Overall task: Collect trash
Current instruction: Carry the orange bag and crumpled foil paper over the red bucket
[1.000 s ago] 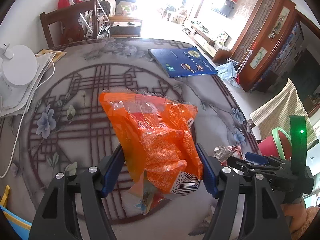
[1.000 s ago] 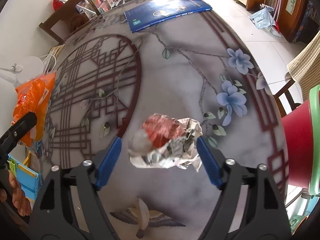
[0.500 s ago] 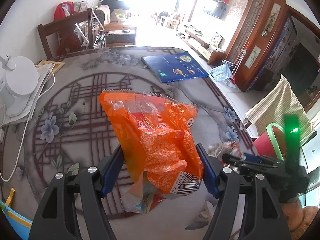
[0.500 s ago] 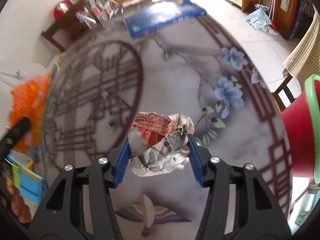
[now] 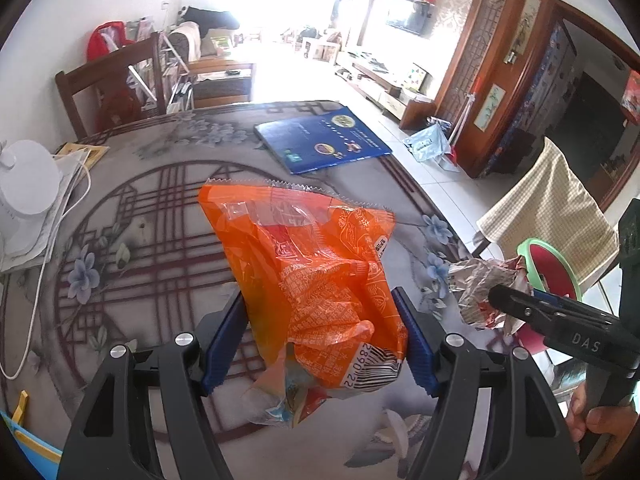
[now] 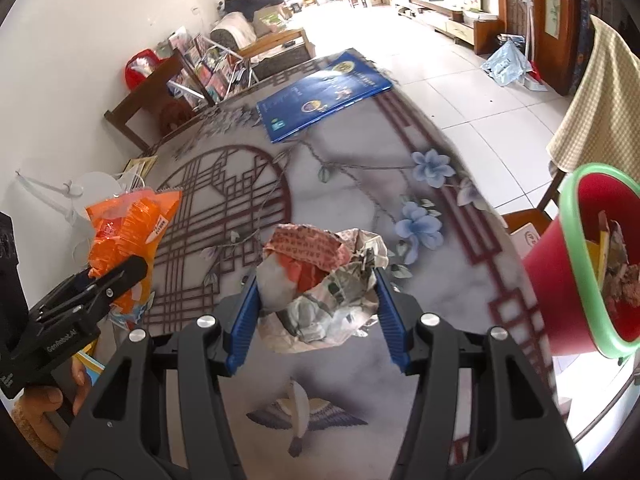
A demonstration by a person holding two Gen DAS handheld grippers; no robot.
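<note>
Above the patterned table [image 6: 440,280], the crumpled foil wrapper [image 6: 320,288] is now clamped in the right gripper [image 6: 316,304], whose jaws stood wide around it a second ago, and is lifted clear. Beside it at right, the red bin [image 6: 560,280] is seen closer. An orange snack bag [image 5: 312,276] remains pinched by the left gripper [image 5: 320,344].

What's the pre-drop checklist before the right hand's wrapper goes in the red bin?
1. Right tongs pinching the crumpled foil wrapper: ok.
2. Wrapper lifted off the table: ok.
3. Red bin mouth open and facing the wrapper: ok.
4. Room left in the bin: cannot tell, scraps already inside.
5. Left tongs pinching the orange snack bag: ok.
6. Path from wrapper to bin free of objects: ok.
</note>
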